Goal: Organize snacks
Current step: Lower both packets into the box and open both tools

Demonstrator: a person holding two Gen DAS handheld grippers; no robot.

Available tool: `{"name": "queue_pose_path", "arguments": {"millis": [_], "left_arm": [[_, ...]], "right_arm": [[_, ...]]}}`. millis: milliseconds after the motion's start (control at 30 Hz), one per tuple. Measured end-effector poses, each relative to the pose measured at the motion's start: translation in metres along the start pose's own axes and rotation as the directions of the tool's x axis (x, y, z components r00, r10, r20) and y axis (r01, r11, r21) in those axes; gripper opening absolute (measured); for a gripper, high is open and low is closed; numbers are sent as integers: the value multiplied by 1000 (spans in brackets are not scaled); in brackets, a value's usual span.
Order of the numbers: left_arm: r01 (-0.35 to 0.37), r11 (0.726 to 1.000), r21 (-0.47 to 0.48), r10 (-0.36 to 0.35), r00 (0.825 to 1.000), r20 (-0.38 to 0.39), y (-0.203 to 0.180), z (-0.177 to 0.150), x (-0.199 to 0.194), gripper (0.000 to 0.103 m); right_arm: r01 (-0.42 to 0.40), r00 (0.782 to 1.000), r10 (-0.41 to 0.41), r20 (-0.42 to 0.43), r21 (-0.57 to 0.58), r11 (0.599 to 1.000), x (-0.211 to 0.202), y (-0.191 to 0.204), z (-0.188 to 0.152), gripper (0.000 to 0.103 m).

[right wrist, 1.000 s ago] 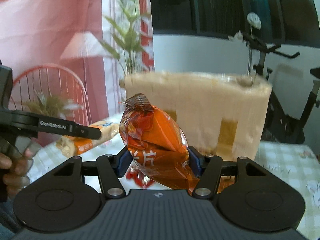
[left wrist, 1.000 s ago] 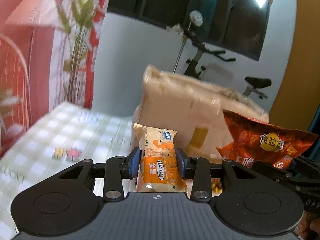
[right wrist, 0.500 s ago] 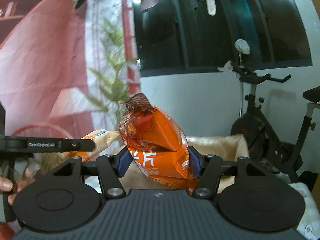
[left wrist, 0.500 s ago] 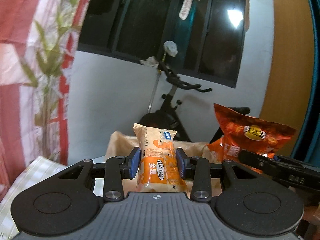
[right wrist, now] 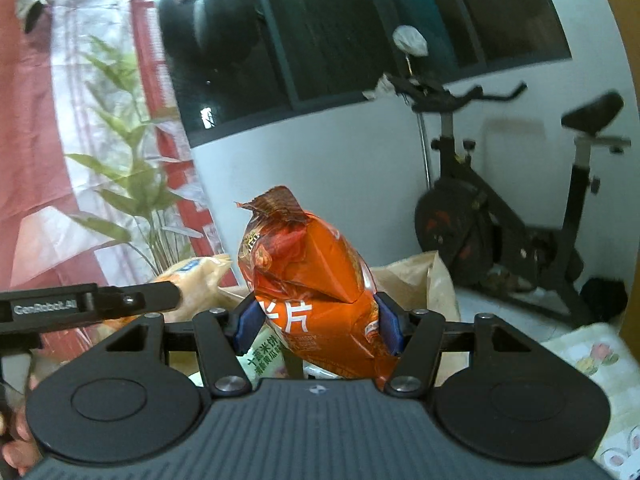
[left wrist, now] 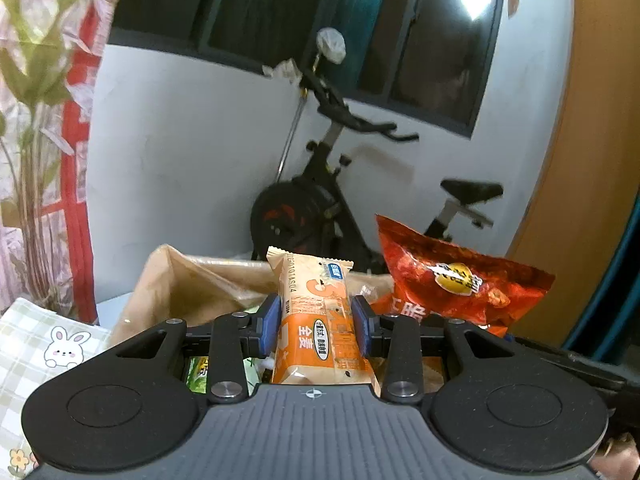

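My left gripper is shut on an orange and beige snack bar, held upright over the open brown paper bag. My right gripper is shut on an orange chip bag, also over the paper bag. The chip bag shows to the right in the left wrist view. The snack bar and the left gripper's arm show at the left in the right wrist view. A green snack packet lies inside the bag below the grippers.
A checked tablecloth with a rabbit print covers the table under the bag. An exercise bike stands behind against the white wall. A leafy plant and red curtain are at the left.
Both grippers have risen and moved forward over the paper bag's open top, each keeping its snack. The bag's inside and a green packet now show below.
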State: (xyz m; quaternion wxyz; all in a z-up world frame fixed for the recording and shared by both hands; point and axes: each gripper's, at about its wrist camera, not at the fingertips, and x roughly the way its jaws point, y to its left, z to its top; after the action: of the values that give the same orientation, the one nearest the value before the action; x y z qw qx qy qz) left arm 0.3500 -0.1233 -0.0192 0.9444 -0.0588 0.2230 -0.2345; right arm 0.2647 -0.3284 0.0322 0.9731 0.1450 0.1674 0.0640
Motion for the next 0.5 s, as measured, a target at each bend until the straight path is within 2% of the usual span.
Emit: {"name": "queue_pose_path", "arguments": {"millis": [100, 133, 167, 200, 400, 500], "left_arm": [[8, 1000, 25, -7, 999, -43, 1, -3, 17, 44], [9, 1000, 27, -7, 999, -52, 4, -3, 18, 48], [0, 1000, 28, 2, 998, -59, 6, -3, 19, 58], [-9, 999, 31, 11, 998, -58, 9, -4, 18, 62], [-26, 999, 32, 27, 999, -47, 21, -4, 0, 62], [-30, 998, 53, 32, 999, -31, 23, -4, -15, 62]], "right_arm": [[6, 1000, -5, -30, 19, 1000, 15, -7, -3, 62], [9, 999, -8, -39, 23, 1000, 18, -6, -5, 65], [11, 999, -9, -53, 28, 1000, 22, -8, -6, 65], [17, 998, -15, -66, 33, 999, 25, -9, -7, 67], [15, 997, -14, -76, 24, 1000, 23, -14, -10, 79], [8, 998, -8, -62, 2, 1000, 15, -11, -10, 79]]}}
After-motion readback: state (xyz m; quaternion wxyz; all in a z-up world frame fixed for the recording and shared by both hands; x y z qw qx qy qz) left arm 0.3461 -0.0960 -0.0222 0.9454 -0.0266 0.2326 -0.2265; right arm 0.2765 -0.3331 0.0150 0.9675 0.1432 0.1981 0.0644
